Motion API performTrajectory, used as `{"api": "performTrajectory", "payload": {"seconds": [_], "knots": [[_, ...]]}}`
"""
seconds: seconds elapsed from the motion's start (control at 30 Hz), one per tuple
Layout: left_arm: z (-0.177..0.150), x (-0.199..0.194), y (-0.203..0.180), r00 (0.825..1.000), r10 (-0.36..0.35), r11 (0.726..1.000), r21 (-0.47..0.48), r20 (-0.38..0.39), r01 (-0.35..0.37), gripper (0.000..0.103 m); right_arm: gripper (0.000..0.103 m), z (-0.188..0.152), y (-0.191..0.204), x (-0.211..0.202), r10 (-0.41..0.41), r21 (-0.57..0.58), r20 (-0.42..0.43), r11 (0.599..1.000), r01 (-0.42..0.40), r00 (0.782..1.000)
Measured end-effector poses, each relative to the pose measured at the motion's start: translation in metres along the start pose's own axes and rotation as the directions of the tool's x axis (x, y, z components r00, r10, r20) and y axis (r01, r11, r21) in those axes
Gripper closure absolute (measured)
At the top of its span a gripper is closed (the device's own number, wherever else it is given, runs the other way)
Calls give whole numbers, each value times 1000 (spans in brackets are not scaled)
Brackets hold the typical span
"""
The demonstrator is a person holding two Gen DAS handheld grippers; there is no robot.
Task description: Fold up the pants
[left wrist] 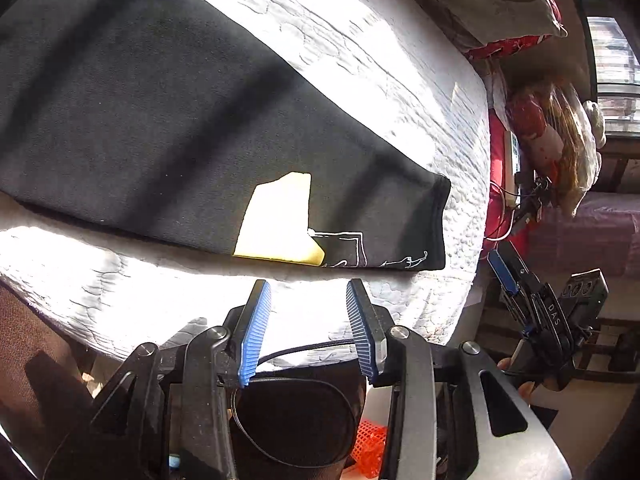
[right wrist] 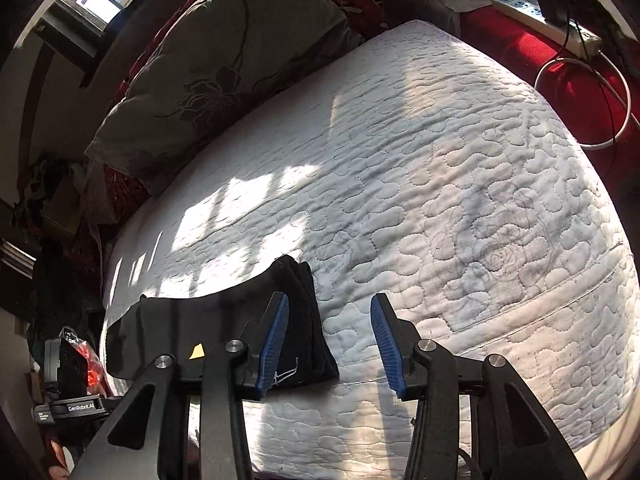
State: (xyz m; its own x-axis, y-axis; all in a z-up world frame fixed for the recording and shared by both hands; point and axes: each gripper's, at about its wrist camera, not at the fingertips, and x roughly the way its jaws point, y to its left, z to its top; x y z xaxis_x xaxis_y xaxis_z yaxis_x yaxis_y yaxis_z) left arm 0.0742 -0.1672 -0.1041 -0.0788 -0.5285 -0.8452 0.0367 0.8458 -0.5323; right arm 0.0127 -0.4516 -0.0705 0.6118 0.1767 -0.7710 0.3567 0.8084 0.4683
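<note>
Two parted grippers (left wrist: 308, 320) (right wrist: 330, 336), folded pants (left wrist: 168, 120) on mattress (right wrist: 440, 160)

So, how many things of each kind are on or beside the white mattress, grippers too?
Black pants: 1
Two-finger grippers, both open: 2 (left gripper, right gripper)
Grey floral pillow: 1
White power strip: 1
White quilted mattress: 1
Total: 6

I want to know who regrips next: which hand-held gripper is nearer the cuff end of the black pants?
Right. The right hand-held gripper hangs open beside the cuff end; the left hand-held gripper is open, back off the pants' long edge.
</note>
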Motion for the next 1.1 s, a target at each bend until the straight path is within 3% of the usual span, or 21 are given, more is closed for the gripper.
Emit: {"api": "performTrajectory", "payload": {"seconds": [0.13, 0.23, 0.3, 0.37, 0.47, 0.6, 0.73, 1.03, 1.1], "knots": [[-7, 16, -16, 1000, -7, 1000, -25, -31, 7, 66, 58, 23, 2, -46, -44, -161, 30, 986, 49, 999], [-11, 24, -14, 999, -21, 996, -91, -34, 18, 66, 56, 52, -8, -93, -61, -203, 112, 976, 83, 992], [-15, 31, -12, 999, -29, 990, -143, -40, 23, 66, 38, 71, -12, -115, -69, -233, 161, 967, 106, 985], [-18, 37, -12, 999, -26, 983, -185, -46, 18, 66, 29, 83, -9, -119, -64, -282, 177, 953, 113, 982], [-24, 44, -17, 999, -23, 970, -243, -36, 13, 66, 29, 87, -3, -84, 23, -321, 55, 947, -4, 998], [-29, 49, -19, 999, -45, 947, -318, -20, 37, 66, 29, 73, 6, -8, 68, -308, -129, 946, -105, 989], [-23, 55, -22, 999, -36, 931, -364, -2, 33, 66, 31, 57, 7, 50, 117, -241, -269, 953, -184, 956], [-18, 46, -9, 997, -75, 889, -450, 36, 83, 66, 32, 55, 10, 106, 242, -134, -399, 939, -317, 884], [-19, 45, -6, 996, -76, 883, -462, 41, 87, 66, 40, 56, 11, 116, 271, -112, -436, 930, -350, 858]]}}
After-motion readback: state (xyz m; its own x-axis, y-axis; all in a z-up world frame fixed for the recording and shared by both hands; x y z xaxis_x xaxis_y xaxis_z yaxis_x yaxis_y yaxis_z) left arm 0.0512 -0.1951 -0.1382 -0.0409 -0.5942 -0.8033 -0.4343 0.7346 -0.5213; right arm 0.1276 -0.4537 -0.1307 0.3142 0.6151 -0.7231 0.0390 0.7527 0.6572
